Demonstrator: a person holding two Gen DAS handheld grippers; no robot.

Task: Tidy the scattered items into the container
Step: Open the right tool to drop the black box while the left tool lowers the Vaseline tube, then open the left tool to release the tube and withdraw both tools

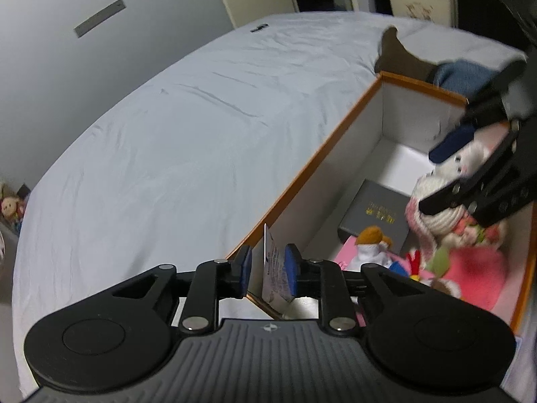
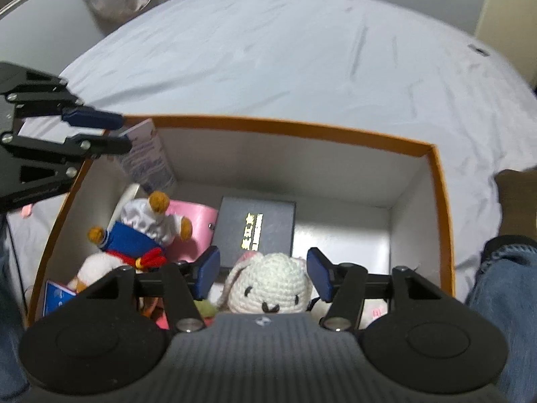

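An orange-rimmed box [image 1: 319,158] [image 2: 288,124] with white walls sits on the bed. My left gripper [image 1: 268,268] [image 2: 124,132] hangs over its near-left corner. A printed card [image 1: 275,278] [image 2: 147,158] stands between the jaws and leans on the right pad; a gap shows at the left pad. Over the box, my right gripper [image 2: 265,273] [image 1: 433,179] brackets the head of a white crocheted bunny [image 2: 272,288] [image 1: 476,152], with a slit of space at its left pad. In the box lie a dark gift box [image 2: 256,226] [image 1: 376,211], a sailor doll [image 2: 141,231] [image 1: 369,248] and a pink item [image 2: 191,225] [image 1: 476,272].
The bed sheet [image 1: 188,127] [image 2: 285,53] spreads wide beyond the box. A brown object [image 1: 396,50] [image 2: 517,194] lies past the box's far end. A person's jeans leg [image 2: 503,285] is at the right. A small dark item [image 1: 258,28] rests far off on the sheet.
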